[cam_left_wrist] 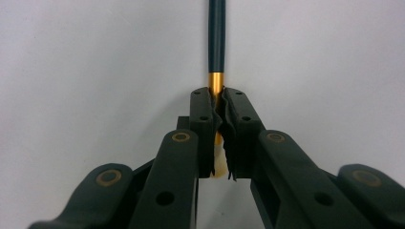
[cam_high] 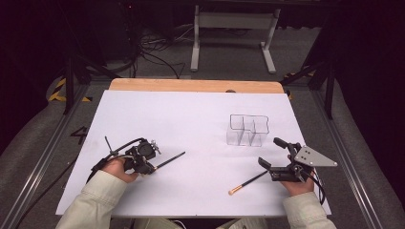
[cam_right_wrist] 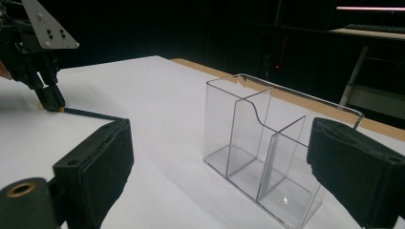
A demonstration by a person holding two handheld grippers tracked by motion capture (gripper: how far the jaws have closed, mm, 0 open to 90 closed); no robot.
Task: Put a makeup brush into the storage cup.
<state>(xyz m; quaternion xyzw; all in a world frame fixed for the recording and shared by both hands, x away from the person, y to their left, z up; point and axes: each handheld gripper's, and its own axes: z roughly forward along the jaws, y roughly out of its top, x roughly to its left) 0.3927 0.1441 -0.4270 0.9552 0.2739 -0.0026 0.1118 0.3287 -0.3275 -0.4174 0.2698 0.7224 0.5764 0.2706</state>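
The left tongs [cam_left_wrist: 218, 114] are pinched tight on a makeup brush [cam_left_wrist: 216, 43], gripping it at the gold ferrule, with pale bristles showing between the pads and the dark handle running straight away over the white surface. In the high view these left tongs [cam_high: 152, 168] sit low at the near left of the tabletop [cam_high: 191, 119], and the held brush [cam_high: 170, 161] points out to the right and a little away from the person's left hand [cam_high: 118, 168].

The right tongs [cam_right_wrist: 219, 157] stand wide apart with nothing between the pads. In the high view the right tongs [cam_high: 270, 152] hover near the right edge, held by the right hand [cam_high: 296, 183].

A second makeup brush [cam_high: 248, 182] lies flat on the tabletop just left of the right hand, its tan bristle end toward the near edge. That makes two brushes: one gripped, one lying loose.

Beyond the right tongs stands one clear plastic organizer [cam_right_wrist: 267, 157] with three compartments, all empty; in the high view the organizer [cam_high: 247, 130] sits right of centre, near the right tongs and well apart from the left ones.
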